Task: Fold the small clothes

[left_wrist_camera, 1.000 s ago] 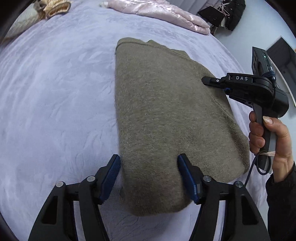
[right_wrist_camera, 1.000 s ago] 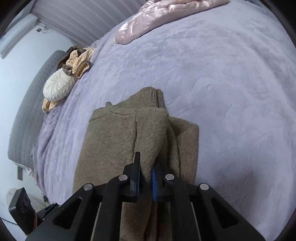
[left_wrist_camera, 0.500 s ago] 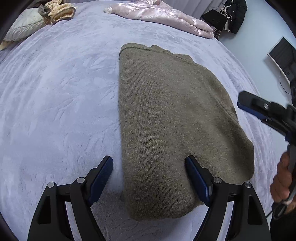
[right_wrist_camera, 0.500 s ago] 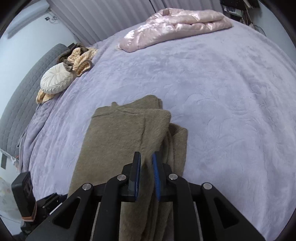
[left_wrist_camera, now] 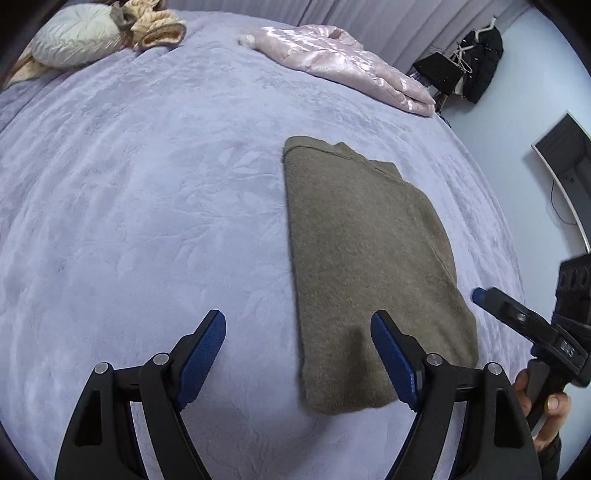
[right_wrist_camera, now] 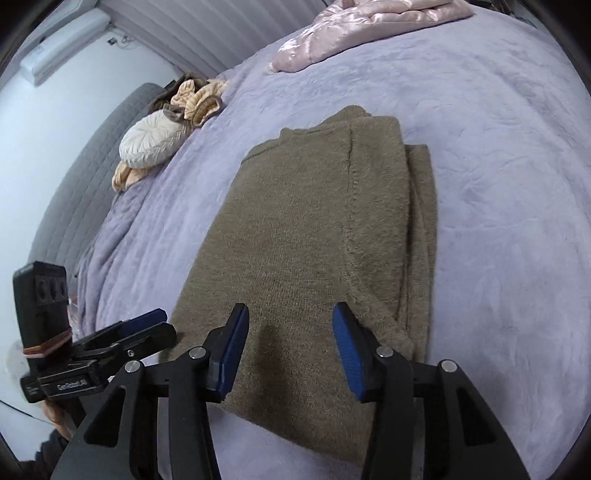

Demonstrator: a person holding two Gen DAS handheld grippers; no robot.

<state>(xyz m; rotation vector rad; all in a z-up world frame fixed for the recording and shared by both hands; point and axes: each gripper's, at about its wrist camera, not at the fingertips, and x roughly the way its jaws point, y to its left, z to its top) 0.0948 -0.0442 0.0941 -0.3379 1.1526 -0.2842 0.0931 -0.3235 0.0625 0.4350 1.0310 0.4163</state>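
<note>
Grippers hang spread above a folded olive-brown sweater (left_wrist_camera: 365,266) on a lilac bedspread (left_wrist_camera: 147,221). Nearest the left wrist camera, the left gripper (left_wrist_camera: 297,354) stands with its jaws wide apart and nothing between them; its right finger overlaps the sweater's near edge in the view, while its left finger sits over bare bedspread. At the right edge of that view the right gripper (left_wrist_camera: 476,294) pokes in, held by a hand (left_wrist_camera: 546,413) low in the corner. From the right wrist camera, the right gripper (right_wrist_camera: 290,350) also shows its blue-padded jaws parted and holding nothing, poised over the near end of the sweater (right_wrist_camera: 317,240), which lies flat with a seam running lengthwise and extra layers of fabric showing along its right side. The left gripper (right_wrist_camera: 155,321) appears at the lower left of this view, just beside the sweater's near left corner.

Farther back, a shiny pink quilted garment (left_wrist_camera: 340,66) lies rumpled at the far right side of the bed. At the far left sits a pale round cushion (left_wrist_camera: 74,40) with a peach-coloured ruffled piece (left_wrist_camera: 155,26) just beside it. Black clothes (left_wrist_camera: 480,62) hang at the far right, beyond the bed.
</note>
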